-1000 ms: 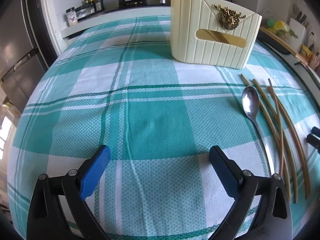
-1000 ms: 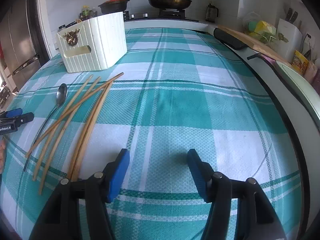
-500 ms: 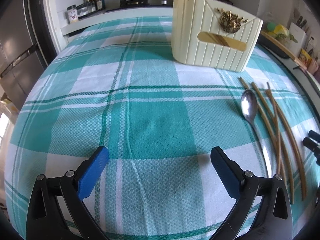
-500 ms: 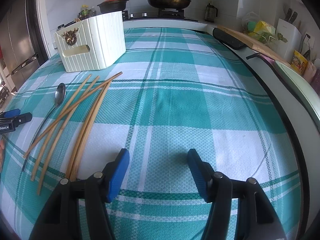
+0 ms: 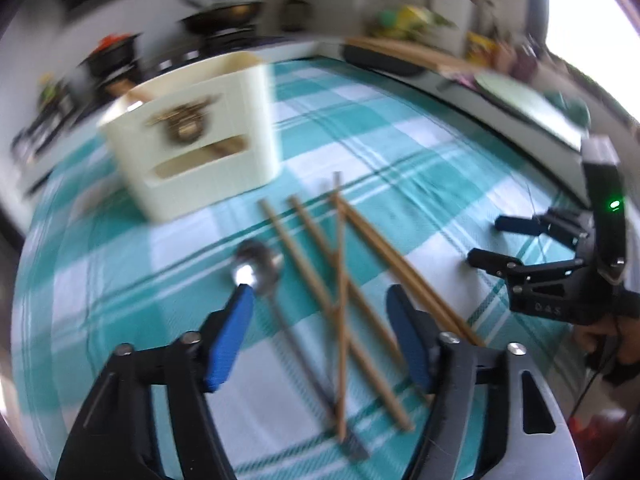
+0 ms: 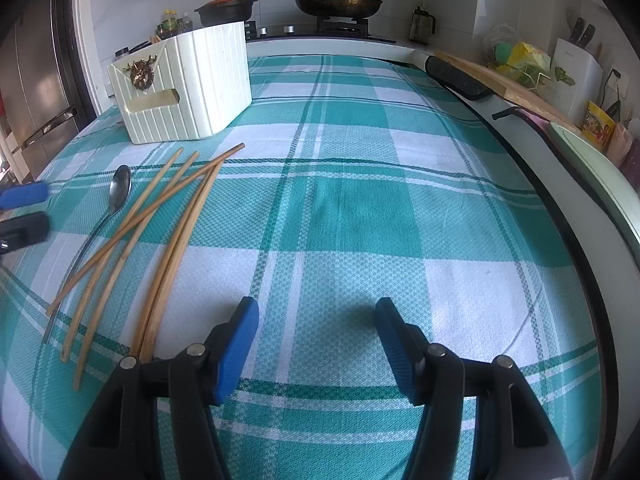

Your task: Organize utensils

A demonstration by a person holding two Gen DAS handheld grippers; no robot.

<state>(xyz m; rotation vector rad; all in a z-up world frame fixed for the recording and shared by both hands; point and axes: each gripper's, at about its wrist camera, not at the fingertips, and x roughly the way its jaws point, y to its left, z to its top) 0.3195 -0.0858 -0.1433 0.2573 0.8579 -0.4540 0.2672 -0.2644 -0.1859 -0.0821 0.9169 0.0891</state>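
Observation:
A steel spoon (image 5: pixel 258 270) and several wooden chopsticks (image 5: pixel 340 280) lie loose on the green-and-white checked cloth (image 5: pixel 400 152). Behind them stands a cream ribbed utensil holder (image 5: pixel 192 148) with a gold emblem. My left gripper (image 5: pixel 316 296) hovers over the spoon handle and the crossed chopsticks. Its jaws are closing, and the blue pads press on nothing. This view is motion-blurred. The right gripper (image 6: pixel 316 308) stands open over bare cloth, to the right of the chopsticks (image 6: pixel 160 216) and the spoon (image 6: pixel 120 188). The holder (image 6: pixel 188 88) is at the far left, and the left gripper (image 6: pixel 28 210) shows at the left edge.
A stove with a lidded pan (image 6: pixel 336 2) and a pot (image 6: pixel 226 8) runs along the back. A cutting board (image 6: pixel 504 84), a knife block (image 6: pixel 576 68) and a pale tray (image 6: pixel 592 168) line the counter on the right. A steel fridge (image 6: pixel 36 92) stands at the left.
My left gripper has swung right, from open cloth to above the spoon and chopsticks, and its jaws have narrowed. The right gripper has not moved.

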